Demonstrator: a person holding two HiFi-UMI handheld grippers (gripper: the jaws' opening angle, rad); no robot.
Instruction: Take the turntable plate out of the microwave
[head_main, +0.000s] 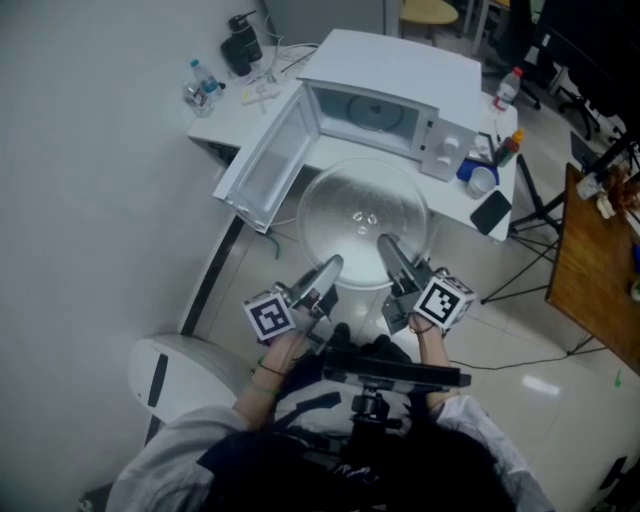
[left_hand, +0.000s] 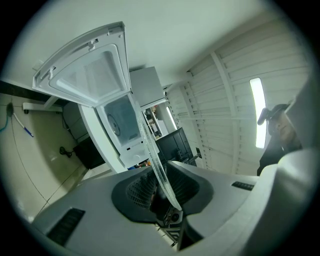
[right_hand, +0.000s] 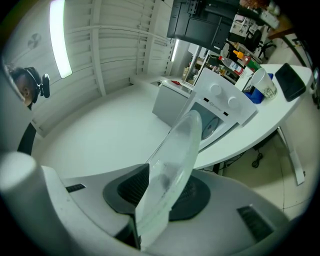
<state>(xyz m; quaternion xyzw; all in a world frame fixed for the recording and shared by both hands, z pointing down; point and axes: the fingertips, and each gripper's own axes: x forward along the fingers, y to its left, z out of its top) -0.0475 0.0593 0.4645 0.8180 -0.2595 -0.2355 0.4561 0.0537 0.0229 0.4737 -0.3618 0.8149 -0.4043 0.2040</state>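
Note:
The clear glass turntable plate (head_main: 363, 222) hangs in the air in front of the white microwave (head_main: 385, 100), outside its cavity. My left gripper (head_main: 333, 267) is shut on the plate's near left rim, and my right gripper (head_main: 386, 245) is shut on its near right rim. In the left gripper view the plate (left_hand: 156, 160) runs edge-on between the dark pads (left_hand: 137, 192). The right gripper view shows the plate (right_hand: 172, 170) standing edge-on between that gripper's jaws. The microwave door (head_main: 268, 165) is swung wide open to the left.
The microwave stands on a white table (head_main: 340, 160) with bottles (head_main: 203, 82) at the far left, a cup (head_main: 481, 181) and a black phone (head_main: 491, 211) at the right. A wooden desk (head_main: 600, 270) is at the far right. A white stool (head_main: 175, 375) is beside the person's left arm.

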